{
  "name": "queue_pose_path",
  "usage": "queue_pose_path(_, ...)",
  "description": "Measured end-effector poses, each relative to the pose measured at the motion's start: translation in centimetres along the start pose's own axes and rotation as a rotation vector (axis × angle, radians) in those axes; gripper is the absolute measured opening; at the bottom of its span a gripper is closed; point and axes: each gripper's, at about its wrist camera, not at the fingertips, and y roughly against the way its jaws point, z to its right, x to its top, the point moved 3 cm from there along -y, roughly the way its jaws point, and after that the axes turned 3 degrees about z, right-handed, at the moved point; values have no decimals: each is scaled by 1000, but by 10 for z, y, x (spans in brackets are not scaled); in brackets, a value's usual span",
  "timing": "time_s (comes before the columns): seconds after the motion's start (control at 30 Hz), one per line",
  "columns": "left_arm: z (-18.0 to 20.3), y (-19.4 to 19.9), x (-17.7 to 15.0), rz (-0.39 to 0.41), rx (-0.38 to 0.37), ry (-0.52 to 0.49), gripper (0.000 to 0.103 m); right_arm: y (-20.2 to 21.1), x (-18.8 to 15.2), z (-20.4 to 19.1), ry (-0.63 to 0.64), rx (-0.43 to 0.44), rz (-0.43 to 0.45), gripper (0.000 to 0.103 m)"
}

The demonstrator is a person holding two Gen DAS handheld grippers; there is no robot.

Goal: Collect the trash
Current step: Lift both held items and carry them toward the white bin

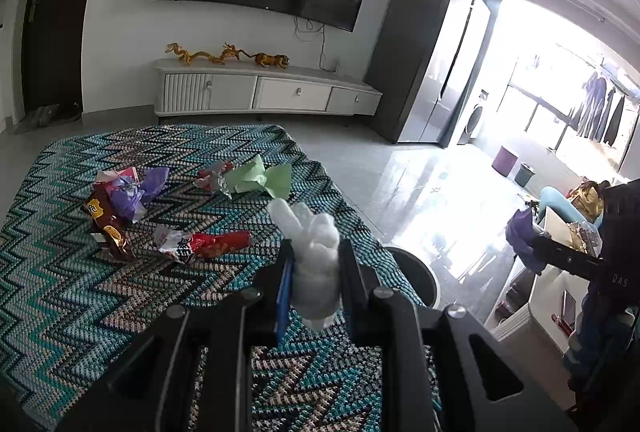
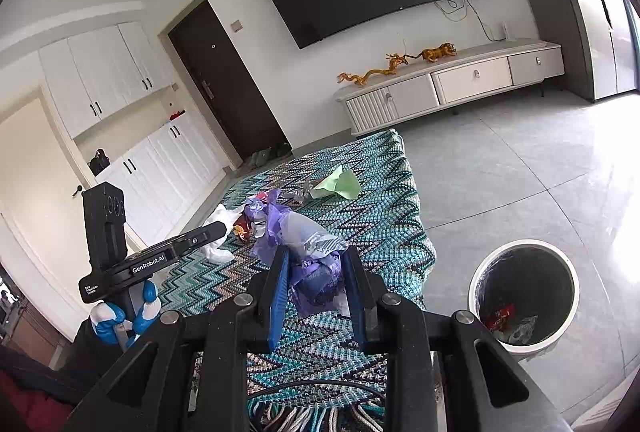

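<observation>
Right wrist view: right gripper [image 2: 316, 272] jaws clamp a purple wrapper wad [image 2: 308, 248], left gripper [image 1: 316, 264] jaws pinch white tissue [image 1: 316, 256]; I'd swing each over the bin [image 2: 524, 292] off right before letting go.

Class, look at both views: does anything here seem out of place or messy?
Yes. Wrappers and green paper lie scattered on the zigzag blanket instead of in the bin; each gripper holds a crumpled piece.

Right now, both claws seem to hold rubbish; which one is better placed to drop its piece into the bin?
Probably the right claw: its purple wrapper is gripped and the bin stands just beside it.
</observation>
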Motion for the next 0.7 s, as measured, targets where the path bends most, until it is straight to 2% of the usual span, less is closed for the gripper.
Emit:
queue_pose_path(0.37, 21, -8, 15, -3, -31, -30, 20, 20, 2, 11, -19, -27, 48, 25)
queue_pose_path(0.53, 56, -20, 32, -6, -80, -81, 20, 40, 5, 28, -38, -66, 94, 25)
queue_pose_path(0.7, 101, -43, 49, -26, -140, -144, 20, 62, 8, 53, -43, -144, 130, 25)
